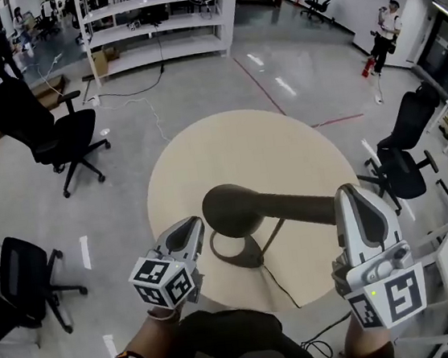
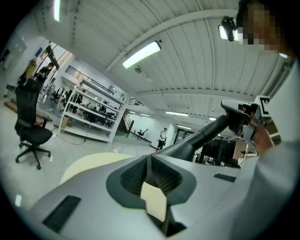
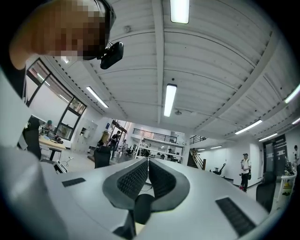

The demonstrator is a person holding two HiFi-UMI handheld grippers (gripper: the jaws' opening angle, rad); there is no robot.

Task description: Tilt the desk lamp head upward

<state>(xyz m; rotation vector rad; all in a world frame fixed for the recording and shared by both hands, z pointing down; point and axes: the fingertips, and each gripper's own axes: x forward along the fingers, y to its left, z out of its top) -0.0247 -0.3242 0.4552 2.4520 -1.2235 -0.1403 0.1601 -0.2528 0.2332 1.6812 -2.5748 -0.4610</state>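
Note:
A dark desk lamp stands on the round beige table (image 1: 204, 148). Its ring base (image 1: 235, 254) is near the front edge. Its long head (image 1: 236, 209) runs level to the right, wide end at the left. My left gripper (image 1: 191, 228) hovers just left of the wide end, jaws shut and empty (image 2: 148, 159). My right gripper (image 1: 354, 195) is over the narrow right end of the head, which it hides. Its jaws are shut at the tips (image 3: 147, 163). A dark piece of the lamp (image 3: 140, 206) shows through the gap behind them. I cannot tell whether it touches the jaws.
The lamp's cable (image 1: 284, 284) trails from the base off the table's front edge. Black office chairs stand to the left (image 1: 56, 130), at the near left (image 1: 26, 279) and to the right (image 1: 404, 160). White shelving (image 1: 156, 20) is at the back. A person (image 1: 384, 29) stands far right.

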